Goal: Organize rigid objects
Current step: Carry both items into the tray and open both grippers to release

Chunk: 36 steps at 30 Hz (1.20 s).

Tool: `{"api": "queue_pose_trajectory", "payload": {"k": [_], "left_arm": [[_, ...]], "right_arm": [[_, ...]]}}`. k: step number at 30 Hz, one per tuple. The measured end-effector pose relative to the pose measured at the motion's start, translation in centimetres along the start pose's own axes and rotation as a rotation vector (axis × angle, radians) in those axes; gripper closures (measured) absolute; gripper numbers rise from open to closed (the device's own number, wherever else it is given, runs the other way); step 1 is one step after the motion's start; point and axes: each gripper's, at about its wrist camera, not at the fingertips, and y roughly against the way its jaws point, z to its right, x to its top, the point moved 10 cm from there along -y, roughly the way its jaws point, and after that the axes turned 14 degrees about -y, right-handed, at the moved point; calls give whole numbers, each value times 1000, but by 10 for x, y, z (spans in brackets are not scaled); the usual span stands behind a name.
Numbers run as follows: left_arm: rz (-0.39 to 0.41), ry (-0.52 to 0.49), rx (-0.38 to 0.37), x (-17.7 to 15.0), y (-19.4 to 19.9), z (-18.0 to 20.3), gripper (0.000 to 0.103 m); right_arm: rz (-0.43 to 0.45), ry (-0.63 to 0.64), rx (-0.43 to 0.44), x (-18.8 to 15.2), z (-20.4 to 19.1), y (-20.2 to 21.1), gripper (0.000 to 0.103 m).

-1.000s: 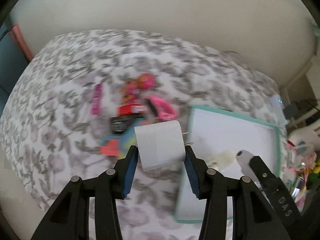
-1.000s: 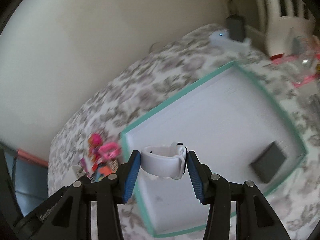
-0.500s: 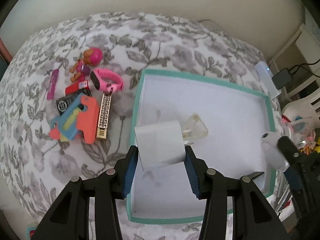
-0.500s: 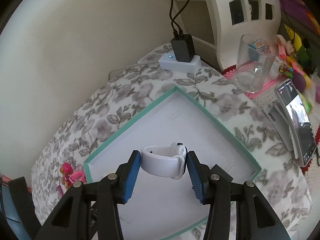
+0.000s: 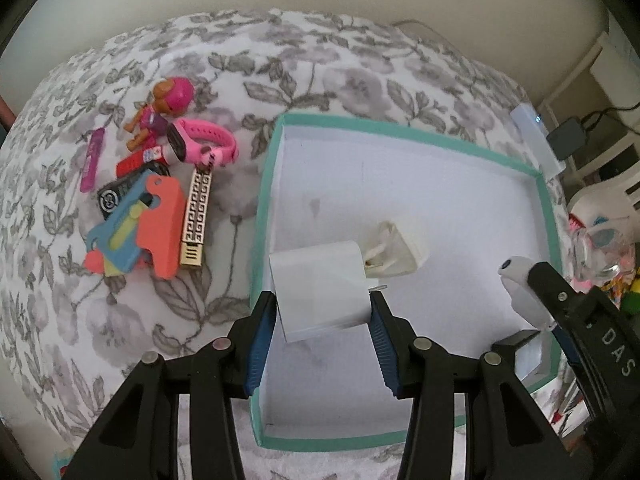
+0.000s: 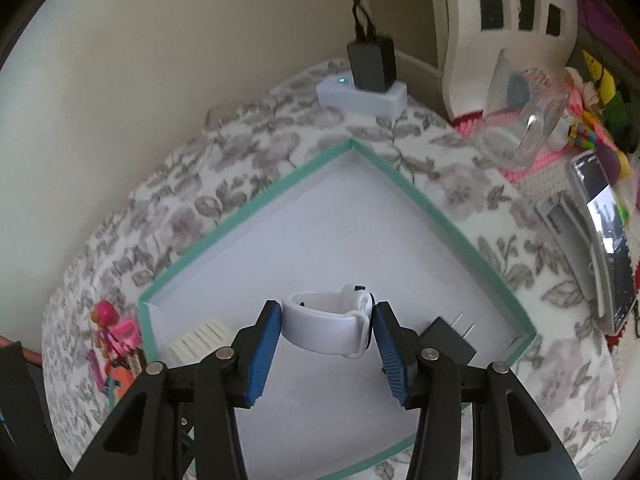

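My left gripper [image 5: 323,304] is shut on a white plug charger [image 5: 320,290] and holds it over the left part of the teal-rimmed white tray [image 5: 264,200]. My right gripper [image 6: 326,322] is shut on a white smartwatch [image 6: 326,326] and holds it above the tray [image 6: 244,220]; it also shows at the right of the left wrist view [image 5: 524,292]. A cream ridged block [image 5: 400,246] and a black plug adapter [image 6: 448,344] lie in the tray. A pile of small toys lies left of the tray: a pink watch [image 5: 200,146], a doll [image 5: 164,108], an orange and blue toy [image 5: 140,228], a gold harmonica [image 5: 196,216].
The tray sits on a floral cloth [image 5: 340,80]. A white power strip with a black adapter [image 6: 370,80] lies beyond the tray. To the right stand a clear glass [image 6: 528,128], a phone on a stand [image 6: 600,236] and a white plastic rack [image 6: 508,12].
Both grippers have moved from beside the toy pile to over the tray, still holding the charger and the watch. In the last half second the views have closed in on the tray a little.
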Motion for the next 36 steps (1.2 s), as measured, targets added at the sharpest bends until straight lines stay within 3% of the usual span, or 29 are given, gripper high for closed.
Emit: {"api": "queue_pose_trajectory", "payload": {"k": [6,16,17,18,19,31,33,36], "left_arm": [[-44,-18,12,-7,-17,3,55],[-39,-21,10,-6,-16,5,54],[-35,-19,7,-5,-15,4,50],[-30,-14,2,-4,-14,4,40],[-27,-11,-4,-3,-13,4,38],[25,-14,-5,0,9,-3,35],[43,-10,0,3,14,-6,26],[59,5,10,6,19,-10,25]], "right_arm": [[-14,19,-35,-6,4,-10,52],[-23,45,-66,-11,4,-11,52],[-22,46,-66,-10,4,-11,50],[-19,48,-73,-10,4,-10,49],[-19,50,-76,-10,4,-10,48],[26,76,-62,-5,-5,3,41],[41,89,-57,-3,-9,7,40],[55,104,-51,-3,-13,9,36]]}}
